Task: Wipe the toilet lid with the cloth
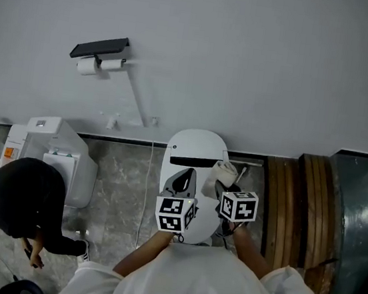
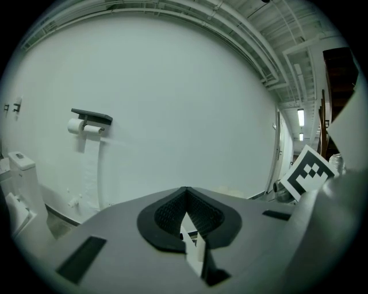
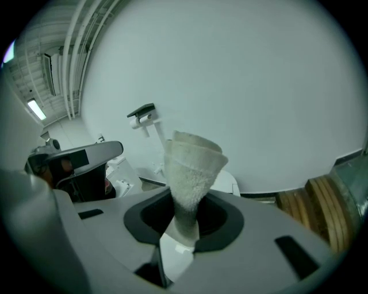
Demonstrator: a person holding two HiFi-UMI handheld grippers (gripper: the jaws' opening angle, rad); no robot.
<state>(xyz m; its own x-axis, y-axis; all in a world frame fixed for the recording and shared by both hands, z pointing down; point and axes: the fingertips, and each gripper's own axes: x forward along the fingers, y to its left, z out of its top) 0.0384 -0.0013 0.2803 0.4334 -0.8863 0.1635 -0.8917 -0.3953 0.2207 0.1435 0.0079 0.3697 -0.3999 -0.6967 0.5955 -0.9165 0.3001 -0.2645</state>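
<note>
Head view: our right gripper [image 1: 227,189] pinches the cloth [image 1: 225,174] over the toilet lid [image 1: 196,143], near its right edge. The lid's long axis runs away from us. Our left gripper [image 1: 180,183] is closed and empty.

Wall: plain white painted wall [image 1: 263,59], filling the upper part of the head view.
Wall fittings: dark flat shelf [image 1: 101,48] with two white paper rolls [image 1: 99,65] under it; slanted white pipe [image 1: 136,100] below.
Floor: grey veined stone-look tiles [image 1: 122,182].
Left side: second white toilet with boxy tank [image 1: 57,136].
Right side: curved brown wooden slats [image 1: 300,205], beside a grey metal panel [image 1: 362,227].
Ceiling: white ceiling pipes [image 3: 75,51]; lit strip lamp [image 3: 35,109].
</note>
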